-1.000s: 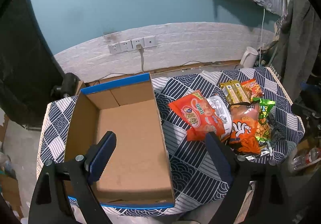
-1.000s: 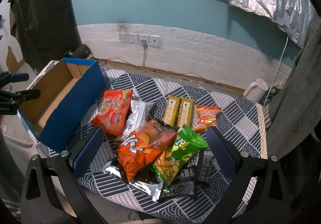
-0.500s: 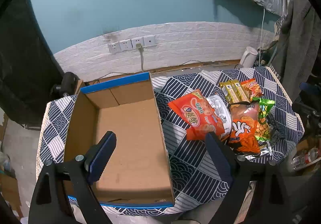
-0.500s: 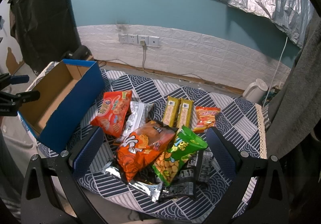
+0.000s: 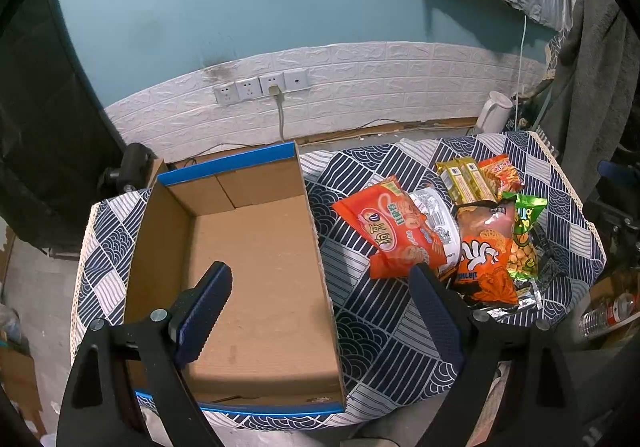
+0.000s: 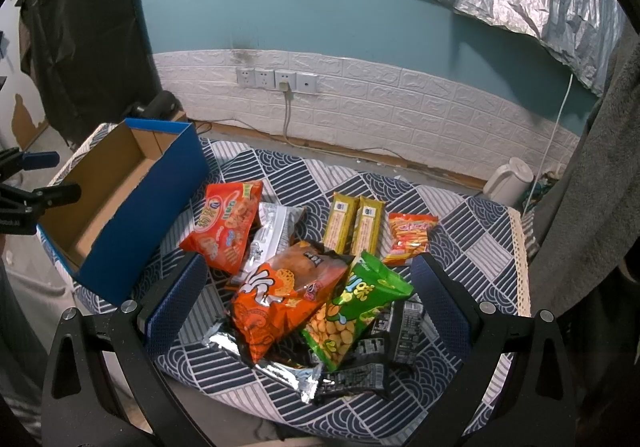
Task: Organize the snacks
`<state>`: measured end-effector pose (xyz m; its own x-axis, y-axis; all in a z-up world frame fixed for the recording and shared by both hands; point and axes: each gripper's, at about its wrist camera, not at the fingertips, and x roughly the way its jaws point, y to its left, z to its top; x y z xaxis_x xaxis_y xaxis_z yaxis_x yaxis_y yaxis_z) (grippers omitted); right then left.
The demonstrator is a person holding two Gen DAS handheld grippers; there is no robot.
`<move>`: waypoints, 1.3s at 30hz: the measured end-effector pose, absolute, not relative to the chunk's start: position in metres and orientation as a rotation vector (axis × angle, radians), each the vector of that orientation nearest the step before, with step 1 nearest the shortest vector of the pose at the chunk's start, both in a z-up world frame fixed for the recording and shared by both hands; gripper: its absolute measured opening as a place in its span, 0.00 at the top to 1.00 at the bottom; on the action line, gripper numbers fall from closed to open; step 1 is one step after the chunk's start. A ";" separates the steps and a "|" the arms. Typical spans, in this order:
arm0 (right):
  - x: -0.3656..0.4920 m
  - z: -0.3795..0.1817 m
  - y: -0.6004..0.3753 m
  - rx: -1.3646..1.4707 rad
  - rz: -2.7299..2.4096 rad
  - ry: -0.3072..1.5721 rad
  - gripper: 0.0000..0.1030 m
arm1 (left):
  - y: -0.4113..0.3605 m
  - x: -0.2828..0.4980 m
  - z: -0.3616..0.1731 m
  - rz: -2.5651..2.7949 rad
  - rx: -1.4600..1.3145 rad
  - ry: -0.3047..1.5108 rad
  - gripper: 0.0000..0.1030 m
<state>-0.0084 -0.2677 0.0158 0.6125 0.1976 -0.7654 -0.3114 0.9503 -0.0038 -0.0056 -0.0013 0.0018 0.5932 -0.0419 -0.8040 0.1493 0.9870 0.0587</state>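
One cardboard box (image 5: 256,259): rectangular, open-topped, plain brown corrugated inside, blue outside, nothing in it. It stands on the left part of the table, on a navy-and-white patterned cloth (image 5: 384,331).

My left gripper (image 5: 320,299): jaws spread wide, holding nothing, pads dark blue and ribbed. One finger hangs over the box floor, the other over the cloth just beside the snack pile; the box's right wall lies between them.

My right gripper (image 6: 308,295): jaws likewise wide and bare, hanging above the near end of the heap, one finger on each side of it.

Snacks, all glossy film, heaped to the right of the box and apart from it:
- One red-orange crisp bag (image 6: 226,225), puffy, nearest the box.
- One silver foil bag (image 6: 270,235), crinkled, partly under its neighbours.
- One orange bag with white lettering (image 6: 280,295), topmost, between my right fingers.
- One green bag of yellow biscuits (image 6: 352,307), leaning on the orange one.
- Two yellow bars (image 6: 354,225), long, flat, side by side.
- One small orange sachet (image 6: 408,237), just right of the bars.
- Black-and-white wrappers (image 6: 384,347) beneath the heap; count unclear.

One white kettle (image 6: 508,181) stands beyond the table's far right corner.
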 end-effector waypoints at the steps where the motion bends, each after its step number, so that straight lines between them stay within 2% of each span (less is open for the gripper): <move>1: -0.008 0.015 -0.268 -0.141 0.295 0.864 0.03 | -0.001 -0.006 0.002 -0.111 0.125 0.930 0.11; 26: 0.000 0.016 -0.285 -0.121 0.251 0.872 0.03 | -0.023 0.011 0.000 -0.168 0.099 0.988 0.11; 39: 0.018 -0.021 -0.318 -0.044 0.164 0.975 0.03 | -0.048 0.041 -0.018 -0.199 0.073 1.066 0.11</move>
<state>0.0185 -0.3184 -0.0208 0.5497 0.1189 -0.8269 -0.1586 0.9867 0.0365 0.0414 -0.0482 -0.0181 0.4676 -0.1269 -0.8748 0.1972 0.9797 -0.0366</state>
